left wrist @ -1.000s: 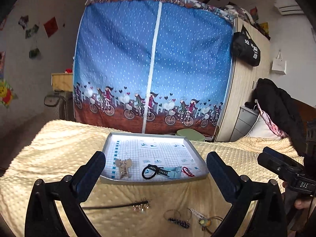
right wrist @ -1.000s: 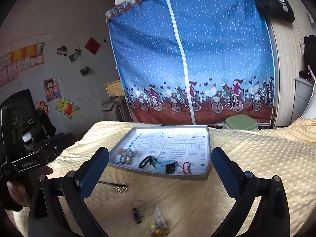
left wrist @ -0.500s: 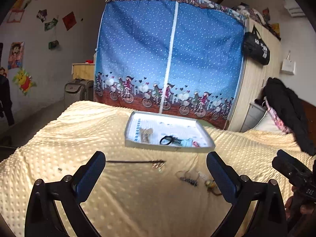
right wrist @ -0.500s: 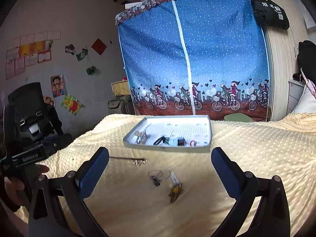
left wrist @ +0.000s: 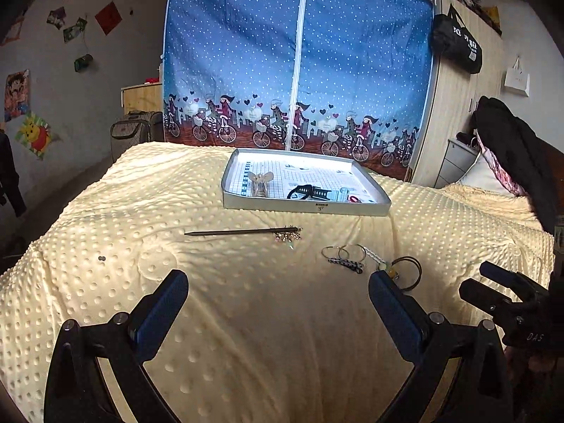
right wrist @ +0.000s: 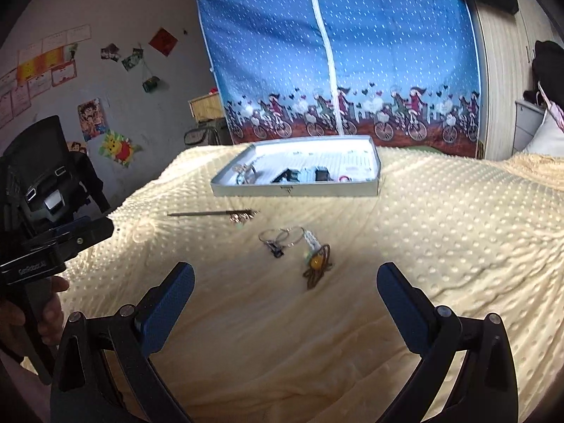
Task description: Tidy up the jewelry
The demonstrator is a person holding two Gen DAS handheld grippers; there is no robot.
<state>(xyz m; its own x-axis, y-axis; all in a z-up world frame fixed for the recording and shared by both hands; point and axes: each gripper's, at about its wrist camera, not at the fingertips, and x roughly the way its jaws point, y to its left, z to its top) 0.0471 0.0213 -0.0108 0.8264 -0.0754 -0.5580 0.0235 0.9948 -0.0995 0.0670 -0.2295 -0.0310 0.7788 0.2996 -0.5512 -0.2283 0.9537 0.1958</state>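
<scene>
The hairpin (left wrist: 243, 232) lay crosswise before the tray (left wrist: 306, 208), tip left, charms right. Both the left gripper (left wrist: 278, 290) and right gripper (right wrist: 285, 282) gaped wide, empty.

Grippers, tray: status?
Left gripper open, empty. Right gripper open, empty. Hairpin, rings on blanket, outside tray. Path clear.

A pale yellow blanket with a raised dot texture (left wrist: 246, 317) covers the bed, and on it sits a grey-rimmed shallow tray with a white, blue-gridded floor (left wrist: 303, 208). Behind hangs a bright blue fabric wardrobe cover speckled with white dots (left wrist: 299, 70), its lower band showing cyclists and hearts over brown. The small bead among the loose pieces (right wrist: 315, 262) looks amber, though blurred.
</scene>
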